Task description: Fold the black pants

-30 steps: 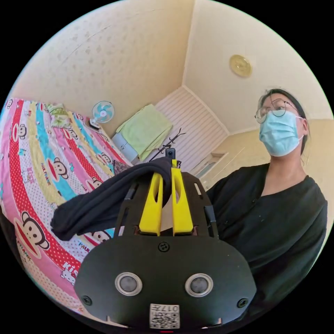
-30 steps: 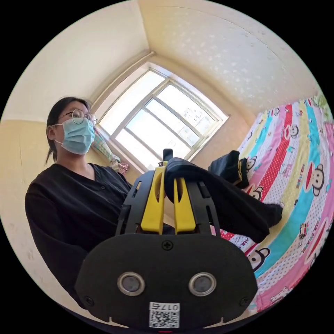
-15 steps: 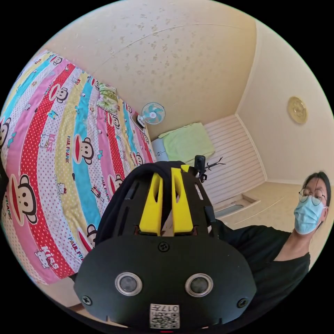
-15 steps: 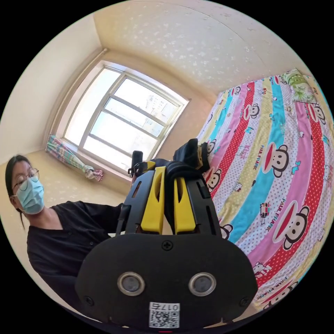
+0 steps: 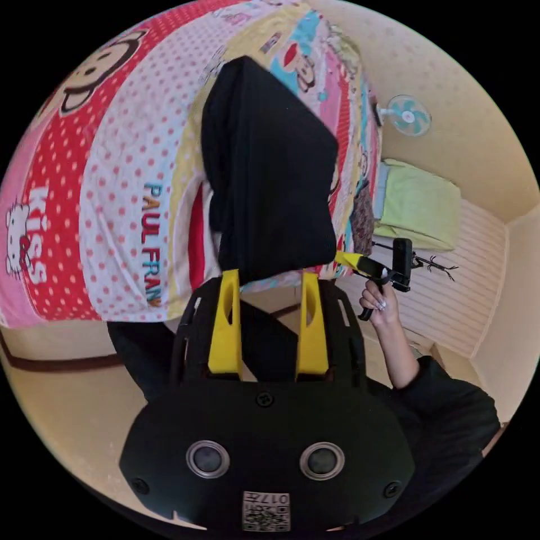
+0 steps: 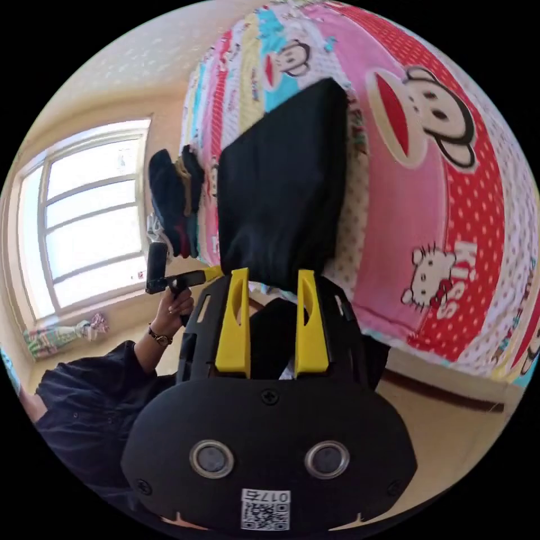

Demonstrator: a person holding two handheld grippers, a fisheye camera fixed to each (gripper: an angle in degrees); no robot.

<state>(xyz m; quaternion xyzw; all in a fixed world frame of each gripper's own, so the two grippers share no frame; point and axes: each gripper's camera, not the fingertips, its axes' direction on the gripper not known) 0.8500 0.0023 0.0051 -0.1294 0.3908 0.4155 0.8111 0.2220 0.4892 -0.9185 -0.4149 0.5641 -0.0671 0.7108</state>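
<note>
Left gripper view: one black pants (image 5: 270,169), two open hand-held grippers (image 5: 269,275).

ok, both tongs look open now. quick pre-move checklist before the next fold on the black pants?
1. Left tongs released: ok, jaws apart with nothing between them.
2. Right tongs released: ok, jaws apart, empty.
3. Black pants lying on the bed: ok, a compact folded block on the patterned sheet.
4. Pants fully supported: cannot tell, the near edge sits close to the mattress edge and the tongs hide it.
5. Fold neat: cannot tell, the fabric is uniformly dark and its layers are unreadable.
6. Stacked dark clothes apart from the pants: ok, a strip of sheet shows between them.
</note>
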